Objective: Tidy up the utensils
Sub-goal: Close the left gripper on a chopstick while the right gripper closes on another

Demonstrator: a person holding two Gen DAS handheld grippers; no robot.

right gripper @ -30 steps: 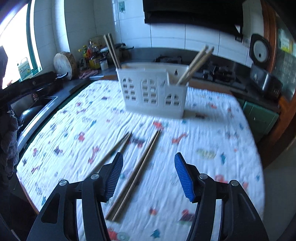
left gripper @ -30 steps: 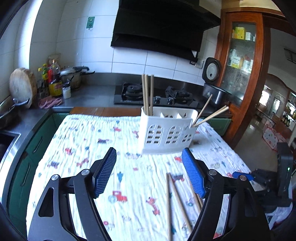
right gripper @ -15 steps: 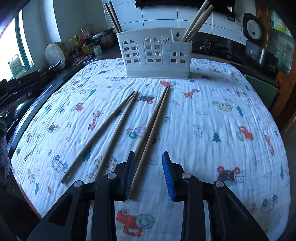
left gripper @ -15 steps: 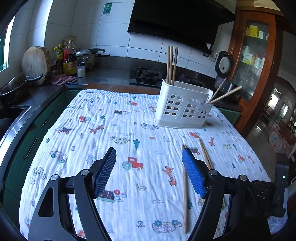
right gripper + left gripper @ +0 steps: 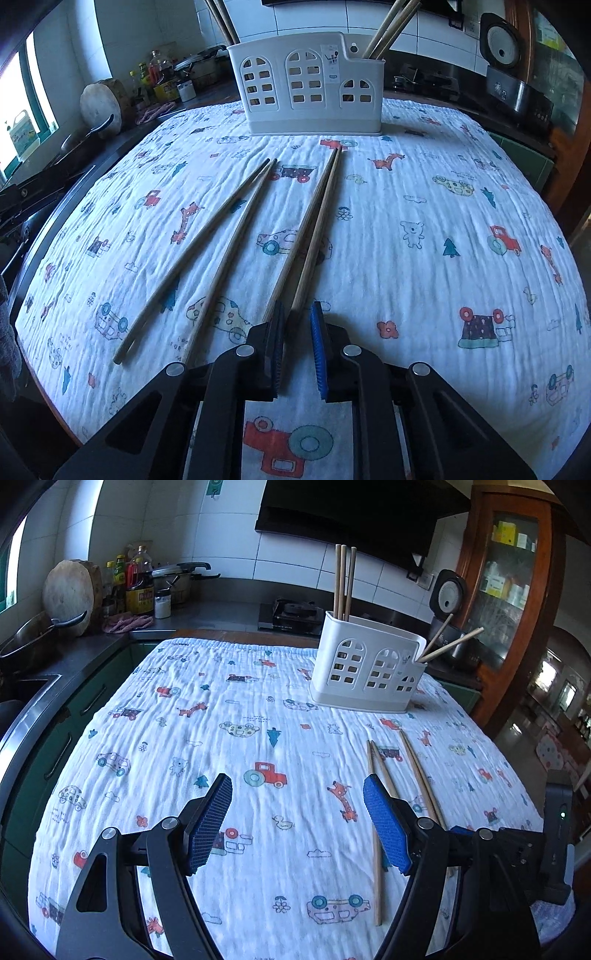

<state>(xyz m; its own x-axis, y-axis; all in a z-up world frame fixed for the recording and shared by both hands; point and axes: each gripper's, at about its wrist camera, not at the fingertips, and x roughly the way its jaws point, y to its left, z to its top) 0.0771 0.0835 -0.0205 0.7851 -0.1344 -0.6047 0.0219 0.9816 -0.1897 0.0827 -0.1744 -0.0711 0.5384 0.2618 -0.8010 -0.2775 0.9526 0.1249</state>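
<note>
Since half a second ago the right claw (image 5: 297, 343) has narrowed its blue-padded jaws around the near ends of the right-hand pair of long wooden chopsticks (image 5: 314, 229); the two pads are close together with the stick ends between them, though whether they actually pinch the wood cannot be told. The left claw (image 5: 295, 823) has drawn a little further back from the white plastic utensil caddy with arched window cut-outs (image 5: 369, 672) and hangs wide open over the white cartoon-printed cloth (image 5: 221, 720) covering the table, holding nothing. Four chopsticks lie on the cloth in two pairs; the left-hand pair (image 5: 207, 251) lies untouched beside the pinched one, all tips pointing toward the caddy. In the caddy, three chopsticks (image 5: 343, 583) stand upright at the left end and two chopsticks (image 5: 448, 642) lean out of the right end. A small sticker (image 5: 333, 61) on the caddy's front carries print too small to read. The yellow label on the dark oil bottle (image 5: 140, 590) by the wall is likewise unreadable.
</note>
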